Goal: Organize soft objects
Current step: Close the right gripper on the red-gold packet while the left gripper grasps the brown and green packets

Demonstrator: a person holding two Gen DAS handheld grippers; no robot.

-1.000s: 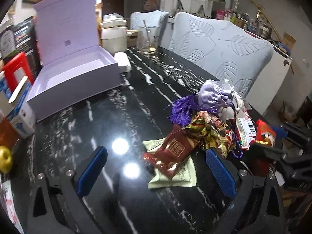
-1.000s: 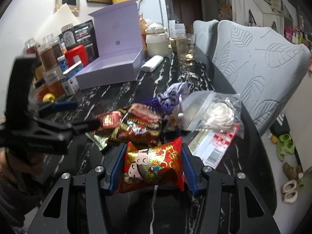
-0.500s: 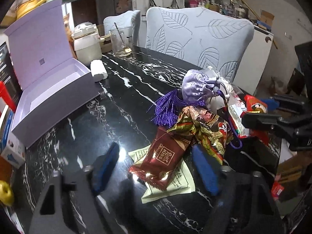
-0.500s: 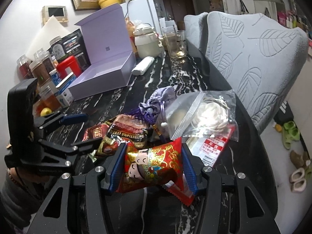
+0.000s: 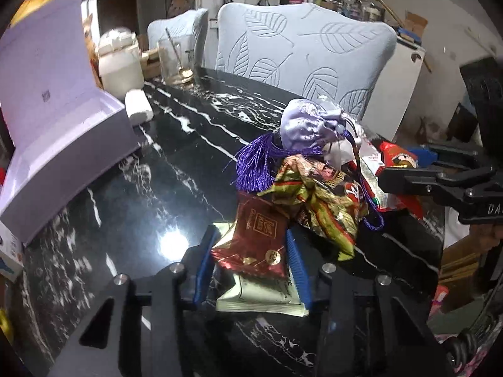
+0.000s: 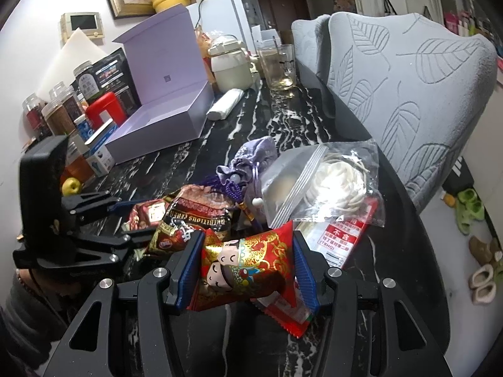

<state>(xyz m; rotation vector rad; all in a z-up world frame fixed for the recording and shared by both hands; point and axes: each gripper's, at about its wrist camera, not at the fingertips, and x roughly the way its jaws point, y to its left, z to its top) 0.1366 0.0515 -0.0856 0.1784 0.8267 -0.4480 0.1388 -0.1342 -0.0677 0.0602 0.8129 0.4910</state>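
1. Your left gripper (image 5: 251, 256) is clamped on a dark red snack packet (image 5: 256, 238), with a pale green sachet (image 5: 261, 298) lying under it.
2. Your right gripper (image 6: 246, 271) squeezes a red-and-gold cartoon snack packet (image 6: 248, 267) between its blue pads.
3. Beyond both — a pile on the black marble table (image 5: 141, 194): a gold crinkled wrapper (image 5: 317, 198), a lilac drawstring pouch (image 5: 306, 125), a zip bag (image 6: 323, 182).
4. Farther left, the open lavender box (image 6: 163, 119) sits well apart.

The right tool (image 6: 246, 270) pinches a red and gold snack packet (image 6: 248, 267) between its blue pads. Just beyond lie a brown packet (image 6: 195, 220), a lilac pouch (image 6: 251, 160) and a clear zip bag (image 6: 320, 182) on the black table (image 6: 283, 119). The left tool (image 6: 125, 220) sits at left, an open lilac box (image 6: 163, 116) farther back
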